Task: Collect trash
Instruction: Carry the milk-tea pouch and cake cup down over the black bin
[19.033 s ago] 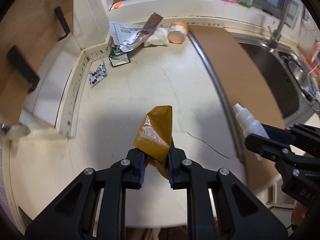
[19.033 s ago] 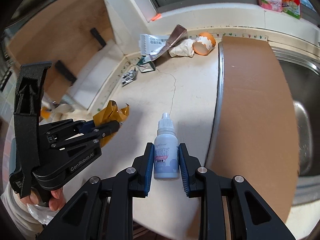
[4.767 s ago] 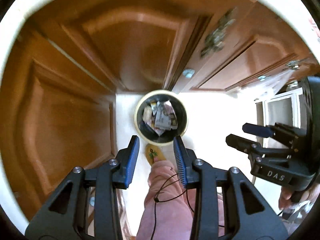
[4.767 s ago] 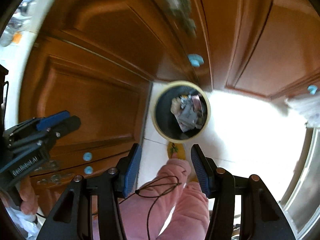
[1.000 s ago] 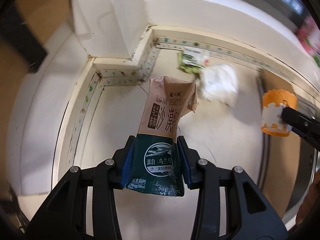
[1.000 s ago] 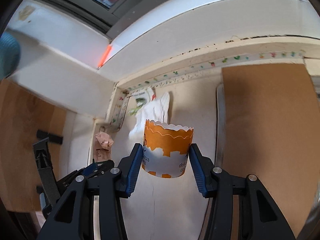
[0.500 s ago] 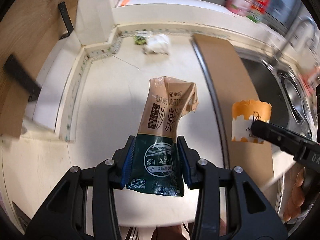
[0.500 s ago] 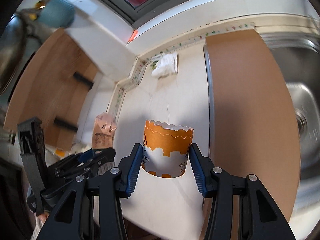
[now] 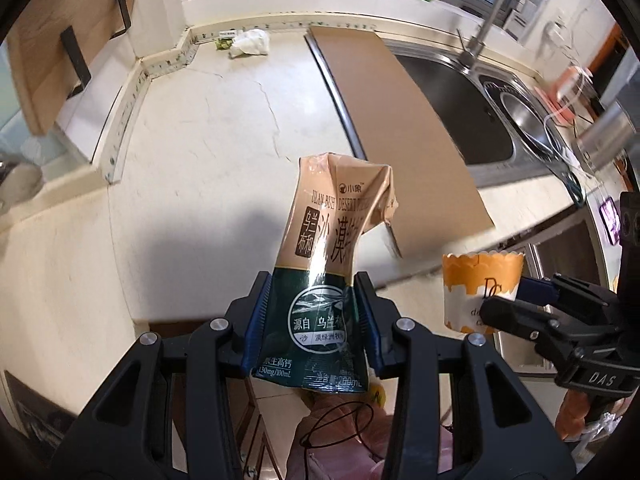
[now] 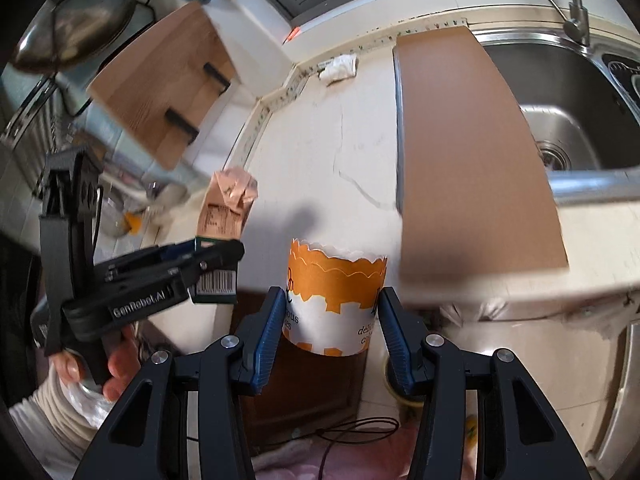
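Left wrist | left gripper point(image 9: 310, 330) tilted down (fingers clamp carton point(image 9: 324, 276)) | right gripper point(image 10: 328, 344) clamps cup point(image 10: 334, 300)

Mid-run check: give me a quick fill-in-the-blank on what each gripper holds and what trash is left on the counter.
1. The left gripper has its jaws shut on a crumpled milk ____.
2. The right gripper holds an orange and white paper ____.
3. A crumpled white tissue lies on the counter near the back ____.
4. The brown board lies between the bare counter and the steel ____.

Missing words: carton; cup; wall; sink
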The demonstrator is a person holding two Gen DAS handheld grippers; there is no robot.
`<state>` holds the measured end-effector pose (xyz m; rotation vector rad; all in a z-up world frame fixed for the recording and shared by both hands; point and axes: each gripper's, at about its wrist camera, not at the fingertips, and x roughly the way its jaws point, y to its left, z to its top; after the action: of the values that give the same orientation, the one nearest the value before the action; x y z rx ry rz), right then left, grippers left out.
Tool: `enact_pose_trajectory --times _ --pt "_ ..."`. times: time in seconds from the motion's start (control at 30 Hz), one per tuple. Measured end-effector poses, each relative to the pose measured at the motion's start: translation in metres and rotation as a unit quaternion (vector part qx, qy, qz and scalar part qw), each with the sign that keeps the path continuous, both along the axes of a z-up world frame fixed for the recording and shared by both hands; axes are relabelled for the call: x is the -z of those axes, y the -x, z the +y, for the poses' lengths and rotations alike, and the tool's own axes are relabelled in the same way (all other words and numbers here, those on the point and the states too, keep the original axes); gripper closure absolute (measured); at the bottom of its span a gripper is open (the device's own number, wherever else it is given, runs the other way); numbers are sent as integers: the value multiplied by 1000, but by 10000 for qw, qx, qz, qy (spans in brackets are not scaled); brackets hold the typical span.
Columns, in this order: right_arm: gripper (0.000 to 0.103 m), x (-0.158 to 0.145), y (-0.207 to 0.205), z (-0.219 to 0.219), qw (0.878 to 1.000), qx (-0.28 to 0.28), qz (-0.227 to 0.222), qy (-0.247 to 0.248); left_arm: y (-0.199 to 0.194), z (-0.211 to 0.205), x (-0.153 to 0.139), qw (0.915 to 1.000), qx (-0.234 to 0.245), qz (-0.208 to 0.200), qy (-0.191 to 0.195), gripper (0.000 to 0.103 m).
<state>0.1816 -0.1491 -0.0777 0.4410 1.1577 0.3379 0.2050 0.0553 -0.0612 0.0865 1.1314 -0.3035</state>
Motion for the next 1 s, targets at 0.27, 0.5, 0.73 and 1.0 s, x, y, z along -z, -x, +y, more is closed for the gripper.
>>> enact_pose_trajectory --times 0.27,0.5,0.73,1.0 --pt "56 23 84 -19 9991 -341 216 108 80 -32 16 10000 22 -48 -79 65" --pt "56 63 128 -42 9974 -469 525 138 129 -55 50 9997 -134 136 -170 65" --pt "56 109 147 -50 9954 -552 756 211 158 -62 97 9984 -275 414 -265 65" --pt "55 176 165 -47 9921 -625 995 445 173 -62 172 9956 -466 667 -454 65"
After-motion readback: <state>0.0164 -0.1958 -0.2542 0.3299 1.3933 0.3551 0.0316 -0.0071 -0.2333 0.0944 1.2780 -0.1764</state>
